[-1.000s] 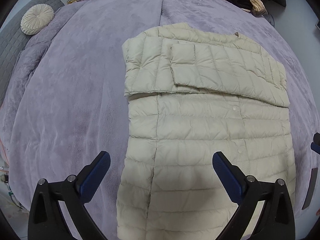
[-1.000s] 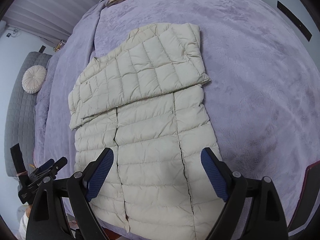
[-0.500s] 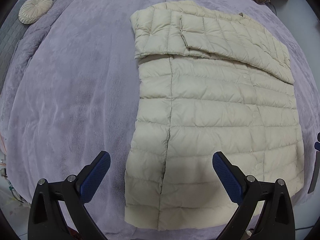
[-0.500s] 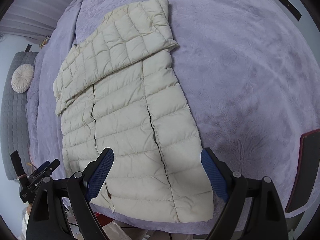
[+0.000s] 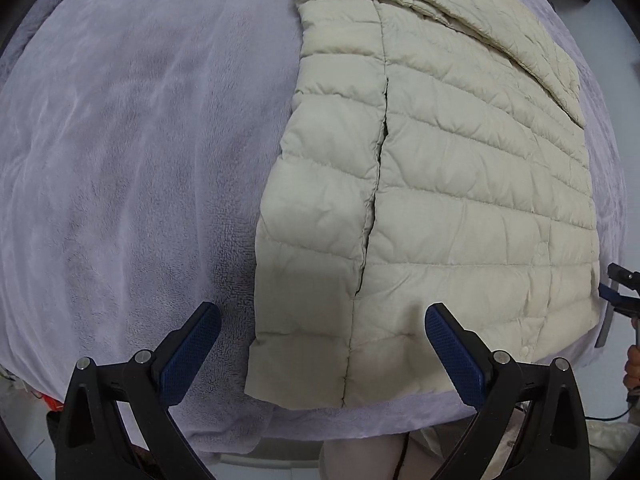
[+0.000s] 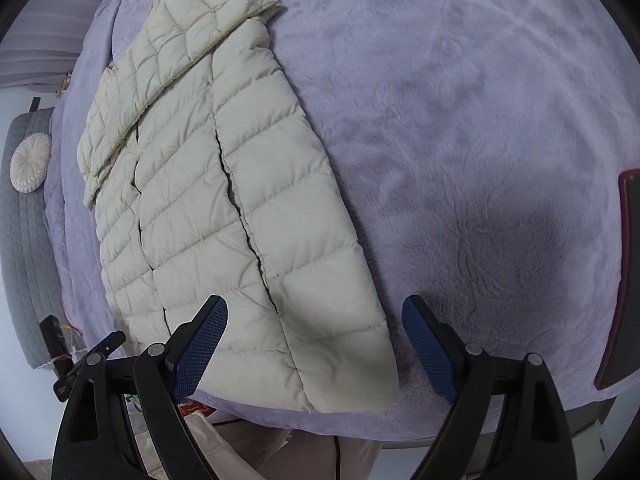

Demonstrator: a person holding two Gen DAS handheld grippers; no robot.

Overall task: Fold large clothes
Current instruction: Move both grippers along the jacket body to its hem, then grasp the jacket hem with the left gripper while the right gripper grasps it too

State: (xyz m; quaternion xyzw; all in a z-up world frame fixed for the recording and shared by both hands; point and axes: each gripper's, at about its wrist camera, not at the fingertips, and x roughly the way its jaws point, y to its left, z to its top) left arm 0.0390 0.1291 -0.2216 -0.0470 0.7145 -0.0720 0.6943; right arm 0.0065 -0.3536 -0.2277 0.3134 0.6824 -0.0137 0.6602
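1. Cream quilted down jacket (image 5: 460,168) lies flat on the lilac plush bedspread (image 5: 140,140), sleeves folded across the chest at the far end, hem at the near bed edge.
2. Change since a second ago: both wrist views sat higher and showed the whole jacket with bedspread on all sides. Now both have dropped in toward the near hem, and the collar end has slid up to the top of frame.
3. Left gripper (image 5: 322,354): jaws wide, nothing between the pads. It points down over the jacket's near left hem corner; the left finger is over bare bedspread, the right finger over the jacket.
4. Right gripper (image 6: 314,348): jaws wide, empty. It straddles the near right hem corner, with one blue pad over the jacket and the other over bedspread just beside its edge.
5. The right gripper's tip also shows at the right edge of the left view; the left one's shows at lower left of the right view.
6. Jacket itself has not shifted or wrinkled between frames; only the cameras moved.
7. Judgement: this is the approach for pinching both hem corners, probably to fold the bottom up toward the collar. No contact yet.
8. Risk: slippery, puffy fabric, so a pad may catch only the top layer.
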